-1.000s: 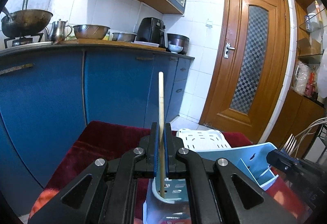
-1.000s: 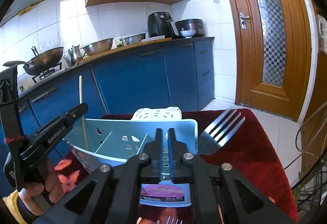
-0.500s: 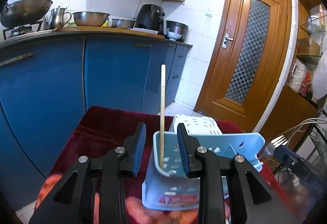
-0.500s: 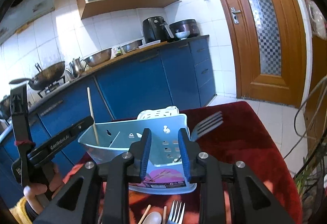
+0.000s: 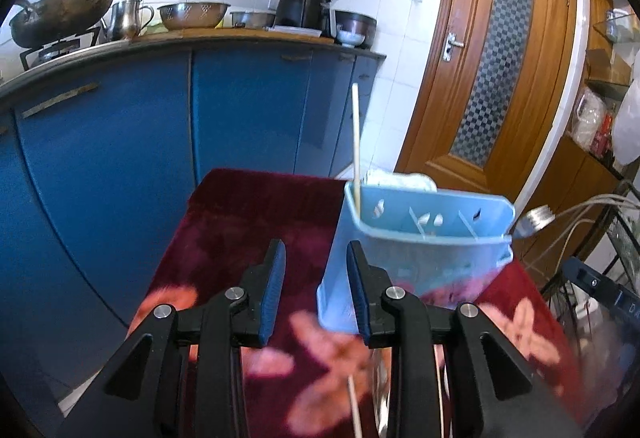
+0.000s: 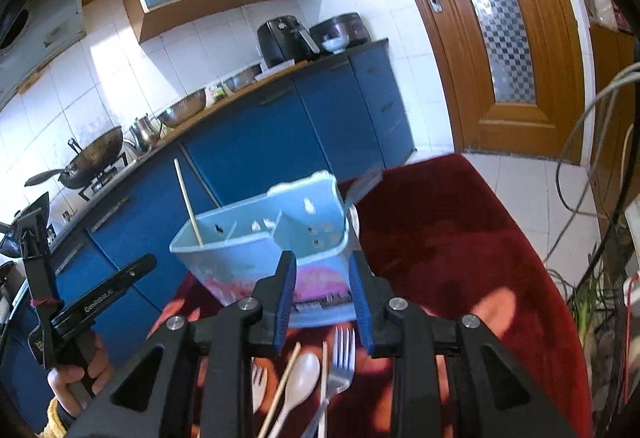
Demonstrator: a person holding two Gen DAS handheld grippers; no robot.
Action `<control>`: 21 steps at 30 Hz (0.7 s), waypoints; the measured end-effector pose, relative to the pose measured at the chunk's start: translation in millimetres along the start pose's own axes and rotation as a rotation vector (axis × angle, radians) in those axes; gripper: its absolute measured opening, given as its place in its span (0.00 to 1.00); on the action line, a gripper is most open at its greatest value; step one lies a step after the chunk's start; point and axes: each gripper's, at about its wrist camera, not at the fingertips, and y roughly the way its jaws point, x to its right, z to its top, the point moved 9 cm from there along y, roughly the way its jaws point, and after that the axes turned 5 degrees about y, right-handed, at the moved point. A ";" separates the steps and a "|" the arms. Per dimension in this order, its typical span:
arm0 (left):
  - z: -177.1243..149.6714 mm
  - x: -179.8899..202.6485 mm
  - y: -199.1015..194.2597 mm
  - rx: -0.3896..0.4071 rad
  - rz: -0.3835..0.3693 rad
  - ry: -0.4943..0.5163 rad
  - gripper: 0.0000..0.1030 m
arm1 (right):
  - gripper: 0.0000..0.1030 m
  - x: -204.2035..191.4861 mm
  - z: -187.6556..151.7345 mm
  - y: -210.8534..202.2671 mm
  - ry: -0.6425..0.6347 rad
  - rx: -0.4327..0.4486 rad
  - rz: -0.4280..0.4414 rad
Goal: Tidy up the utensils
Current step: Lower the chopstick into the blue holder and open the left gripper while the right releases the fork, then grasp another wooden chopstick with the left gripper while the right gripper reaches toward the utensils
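Red cloth (image 5: 248, 222): 1 chopstick (image 5: 355, 142) upright in blue caddy (image 5: 420, 238).

My red floral cloth (image 6: 460, 230) carries blue caddy (image 6: 248, 258); fork (image 6: 340, 358), white spoon (image 6: 302, 374), chopsticks (image 6: 282, 386) lie nr front edge.

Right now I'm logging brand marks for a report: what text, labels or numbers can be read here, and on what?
"Genrobot.ai", last letters unsure: white print on the left gripper's black side.
Label on the blue utensil caddy's front: barcode and small print, too blurred to read.
Letter on the right gripper's body: cut off, unreadable.
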 end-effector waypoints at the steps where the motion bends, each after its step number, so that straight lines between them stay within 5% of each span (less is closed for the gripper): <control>1: -4.5 0.0 -2.0 -0.012 0.002 0.002 0.31 | 0.29 1.4 -3.6 -1.4 -0.002 -0.011 -0.008; 21: -109.8 9.9 1.9 -0.320 -0.039 0.014 0.31 | 0.35 12.3 -92.0 -12.5 -0.024 -0.229 -0.048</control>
